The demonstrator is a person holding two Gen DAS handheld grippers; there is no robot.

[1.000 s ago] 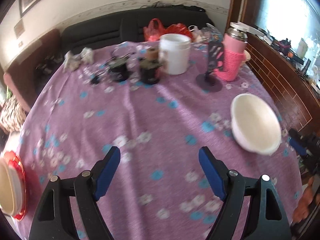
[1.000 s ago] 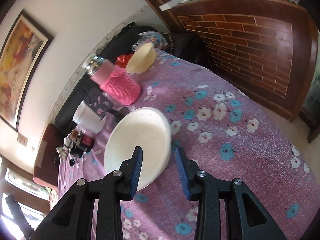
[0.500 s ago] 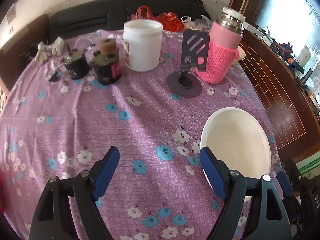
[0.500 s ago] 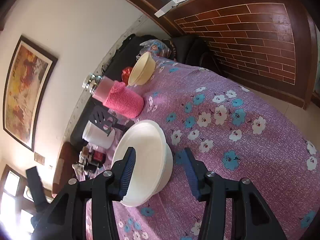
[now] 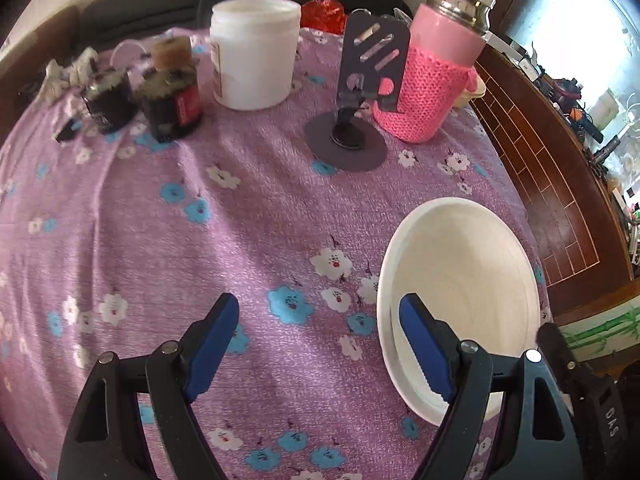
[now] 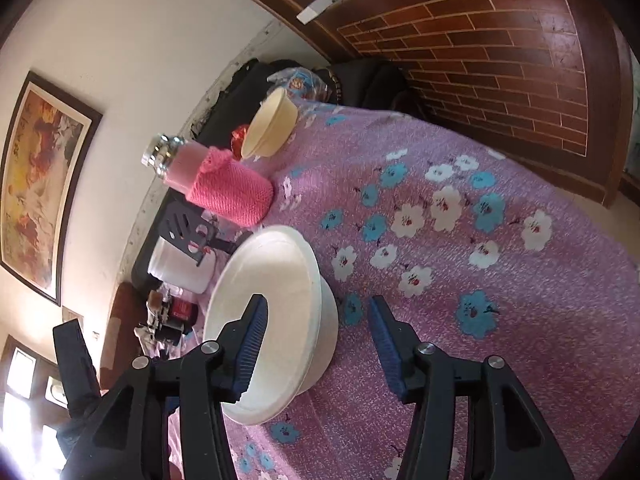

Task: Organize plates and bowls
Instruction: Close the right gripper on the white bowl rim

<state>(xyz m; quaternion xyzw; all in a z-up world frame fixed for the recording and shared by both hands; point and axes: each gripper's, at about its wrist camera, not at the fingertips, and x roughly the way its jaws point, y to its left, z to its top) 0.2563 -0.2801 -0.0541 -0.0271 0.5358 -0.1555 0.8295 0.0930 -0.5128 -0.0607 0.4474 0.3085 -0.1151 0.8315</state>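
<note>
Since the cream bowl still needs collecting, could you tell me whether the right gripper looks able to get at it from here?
Probably yes, though not directly: the white bowl sits between the open jaws of the right gripper. Beyond it the tablecloth lies bare up to the cream bowl, with the pink flask off to one side.

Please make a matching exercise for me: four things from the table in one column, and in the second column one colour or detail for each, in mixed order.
1. large bowl
2. flask
3. phone stand
4. small bowl

a. pink knitted sleeve
b. cream, behind the flask
c. white, near the table edge
d. dark, on a round base

Pairs: 1-c, 2-a, 3-d, 4-b
</note>
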